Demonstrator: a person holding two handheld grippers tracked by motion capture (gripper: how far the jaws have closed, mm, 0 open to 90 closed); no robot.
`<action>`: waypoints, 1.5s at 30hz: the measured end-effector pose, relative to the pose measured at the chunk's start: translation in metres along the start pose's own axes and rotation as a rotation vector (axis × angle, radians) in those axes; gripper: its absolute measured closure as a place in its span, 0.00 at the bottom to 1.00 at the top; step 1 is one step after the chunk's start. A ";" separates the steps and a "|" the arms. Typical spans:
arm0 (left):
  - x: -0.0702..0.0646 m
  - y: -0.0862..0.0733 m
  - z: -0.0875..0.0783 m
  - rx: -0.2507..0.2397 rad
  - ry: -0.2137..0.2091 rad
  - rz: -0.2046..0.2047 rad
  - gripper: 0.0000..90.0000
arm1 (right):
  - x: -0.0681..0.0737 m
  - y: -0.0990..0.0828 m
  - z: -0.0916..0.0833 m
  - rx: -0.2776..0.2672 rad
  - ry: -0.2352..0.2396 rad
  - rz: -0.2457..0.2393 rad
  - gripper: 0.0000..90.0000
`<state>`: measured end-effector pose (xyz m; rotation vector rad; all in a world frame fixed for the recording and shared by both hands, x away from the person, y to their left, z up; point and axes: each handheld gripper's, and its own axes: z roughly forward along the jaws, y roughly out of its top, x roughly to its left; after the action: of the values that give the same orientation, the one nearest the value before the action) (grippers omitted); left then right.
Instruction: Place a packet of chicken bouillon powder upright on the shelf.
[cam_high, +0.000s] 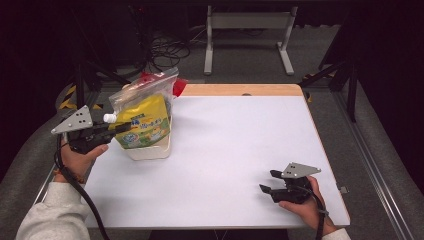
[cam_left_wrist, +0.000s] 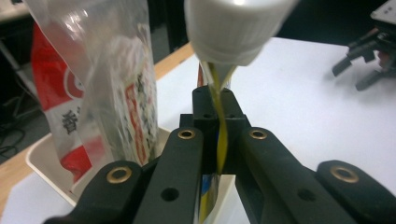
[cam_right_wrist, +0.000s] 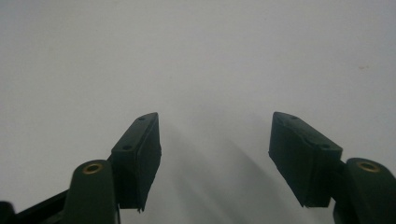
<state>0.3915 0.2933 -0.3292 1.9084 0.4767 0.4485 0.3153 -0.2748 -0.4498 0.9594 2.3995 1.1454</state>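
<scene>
Left tongs (cam_high: 121, 128) clamping yellow pouch (cam_high: 145, 122), upright, cap (cam_high: 109, 118) leftward

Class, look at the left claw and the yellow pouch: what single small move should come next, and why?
Probably lift the yellow pouch up, out of the white tub. The left claw is shut on the pouch's edge just below its white cap, and the pouch's foot sits in the tub beside a clear bag. The right claw rests open on the table.
</scene>
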 end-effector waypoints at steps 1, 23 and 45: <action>0.001 -0.002 0.000 0.004 -0.011 -0.005 0.99 | 0.000 0.000 0.000 0.000 0.001 0.000 0.37; 0.011 -0.015 0.015 0.101 0.034 -0.058 0.99 | 0.000 0.001 0.000 -0.002 -0.003 -0.002 0.36; 0.007 -0.042 0.025 0.105 0.091 -0.106 1.00 | 0.001 0.004 0.001 -0.011 0.006 -0.012 0.36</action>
<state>0.4050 0.2919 -0.3765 1.9583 0.6697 0.4496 0.3168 -0.2718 -0.4475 0.9388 2.3981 1.1573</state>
